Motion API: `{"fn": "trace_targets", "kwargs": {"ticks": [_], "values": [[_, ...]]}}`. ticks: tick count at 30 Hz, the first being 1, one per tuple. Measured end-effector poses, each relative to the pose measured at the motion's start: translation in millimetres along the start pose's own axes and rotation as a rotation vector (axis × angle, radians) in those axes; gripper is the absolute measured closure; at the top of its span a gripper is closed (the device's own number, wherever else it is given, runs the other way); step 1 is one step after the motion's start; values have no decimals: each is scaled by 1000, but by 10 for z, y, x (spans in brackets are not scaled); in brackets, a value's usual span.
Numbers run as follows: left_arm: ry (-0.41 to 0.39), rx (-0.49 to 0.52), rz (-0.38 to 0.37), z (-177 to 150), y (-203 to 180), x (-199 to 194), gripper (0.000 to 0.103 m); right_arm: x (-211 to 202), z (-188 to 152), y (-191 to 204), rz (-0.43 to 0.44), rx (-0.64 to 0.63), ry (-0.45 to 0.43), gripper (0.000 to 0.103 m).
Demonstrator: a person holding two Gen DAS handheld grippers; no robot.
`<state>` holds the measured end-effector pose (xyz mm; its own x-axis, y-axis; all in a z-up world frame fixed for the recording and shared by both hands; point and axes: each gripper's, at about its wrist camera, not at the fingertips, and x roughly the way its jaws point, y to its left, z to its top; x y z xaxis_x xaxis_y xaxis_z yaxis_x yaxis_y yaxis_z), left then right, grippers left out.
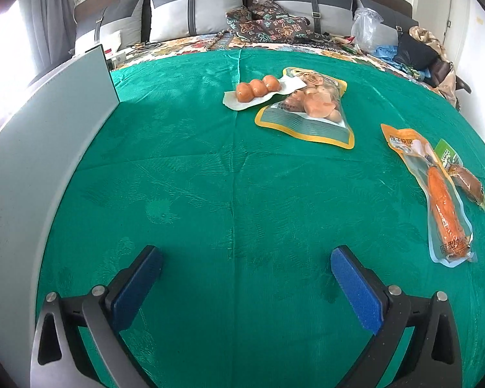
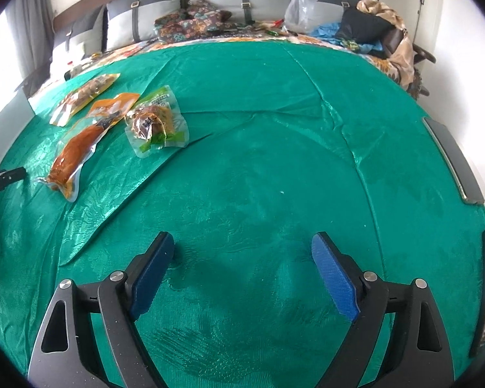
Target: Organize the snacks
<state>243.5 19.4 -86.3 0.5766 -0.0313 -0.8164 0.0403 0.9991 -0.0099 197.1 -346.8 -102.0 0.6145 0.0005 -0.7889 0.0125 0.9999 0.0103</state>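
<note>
1. Four snack packs lie on the green cloth (image 1: 194,177): an egg pack (image 1: 257,92), a yellow-edged pouch (image 1: 310,106), a sausage pack (image 1: 443,200) and a green-labelled pack (image 2: 156,123).
2. The left gripper (image 1: 245,278) and right gripper (image 2: 242,262) both gape wide, holding nothing.
3. Only the left wrist view shows the egg pack; only the right wrist view shows the green-labelled pack whole.

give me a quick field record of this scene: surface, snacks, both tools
surface: green textured cloth over a bed
snack 1: clear pack of three round orange pieces
snack 2: yellow-edged pouch of pale chunks, touching snack 1
snack 3: long clear pouch with an orange sausage
snack 4: green-labelled clear pack of brown food, beside snack 3
left tool: open, holding nothing
right tool: open, holding nothing
bin: grey flat panel at left edge
</note>
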Motion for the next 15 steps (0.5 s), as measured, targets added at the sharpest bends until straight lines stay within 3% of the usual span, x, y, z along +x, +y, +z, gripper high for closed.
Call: {"fn": "trace_targets", "kwargs": {"ticks": [15], "values": [[0, -1, 1, -1, -3, -3, 0, -2, -3, -8, -4, -2, 2, 13]]}}
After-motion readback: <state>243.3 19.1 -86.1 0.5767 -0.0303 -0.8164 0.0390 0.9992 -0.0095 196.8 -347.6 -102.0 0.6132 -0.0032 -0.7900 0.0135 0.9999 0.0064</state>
